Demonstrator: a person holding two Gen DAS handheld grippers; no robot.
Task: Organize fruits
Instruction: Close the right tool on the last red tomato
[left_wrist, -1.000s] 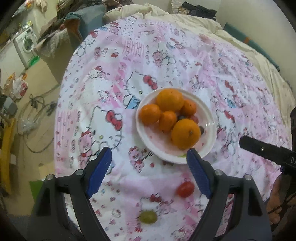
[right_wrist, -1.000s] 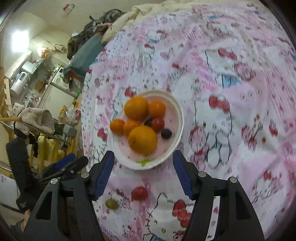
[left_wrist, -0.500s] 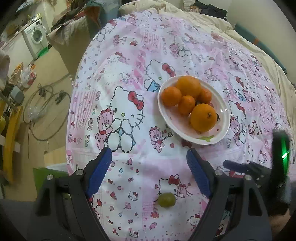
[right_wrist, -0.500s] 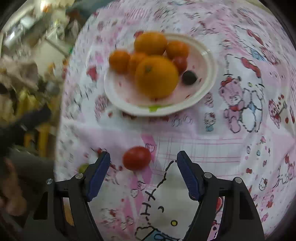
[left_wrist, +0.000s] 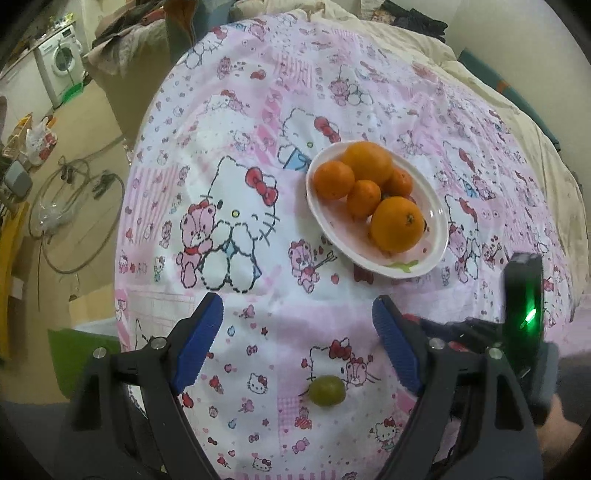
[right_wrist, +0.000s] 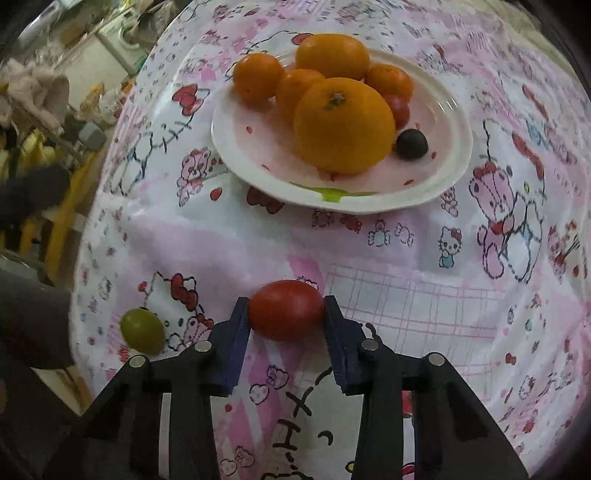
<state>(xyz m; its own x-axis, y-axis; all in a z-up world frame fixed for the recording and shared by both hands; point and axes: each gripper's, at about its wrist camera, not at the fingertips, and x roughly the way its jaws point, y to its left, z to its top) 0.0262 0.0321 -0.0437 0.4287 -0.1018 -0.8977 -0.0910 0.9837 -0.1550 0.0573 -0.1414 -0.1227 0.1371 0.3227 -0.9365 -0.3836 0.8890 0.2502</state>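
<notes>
Gripping: right gripper (right_wrist: 286, 314) has its blue pads pressed on both ends of the red tomato (right_wrist: 285, 309), which sits low on the cloth (right_wrist: 424, 302), near the front edge of the bed.
Left gripper: left gripper (left_wrist: 295, 343) hangs above the cloth with its jaws wide apart and nothing between them; the green grape (left_wrist: 327, 390) lies on the cloth below that gap, nearer the right finger.
Plate: plate (right_wrist: 448, 184) lies well beyond the tomato, holding two large oranges, three small ones, another red tomato (right_wrist: 398, 110) and a dark grape (right_wrist: 412, 144).
Free room: bare plate floor shows at the front left and at the right side beside the dark grape; either looks like a fair landing spot.
Step in hand, my reading: lift the clamped tomato and carry it to the plate.
Squeeze: tomato skin is thin and the flesh soft, so hold only firm enough that it does not slip; more pressure may split it.
Lift: raise straight up first, so the pads do not drag the cloth and set the green grape rolling toward the edge.
Carry: come in over the near rim high enough to miss it and the big front orange (right_wrist: 343, 123).
Release: lower until the tomato nearly rests on the plate floor, then open slowly; dropped from height it could roll off the shallow rim.
Left over: green grape, probably one for the left gripper.
</notes>
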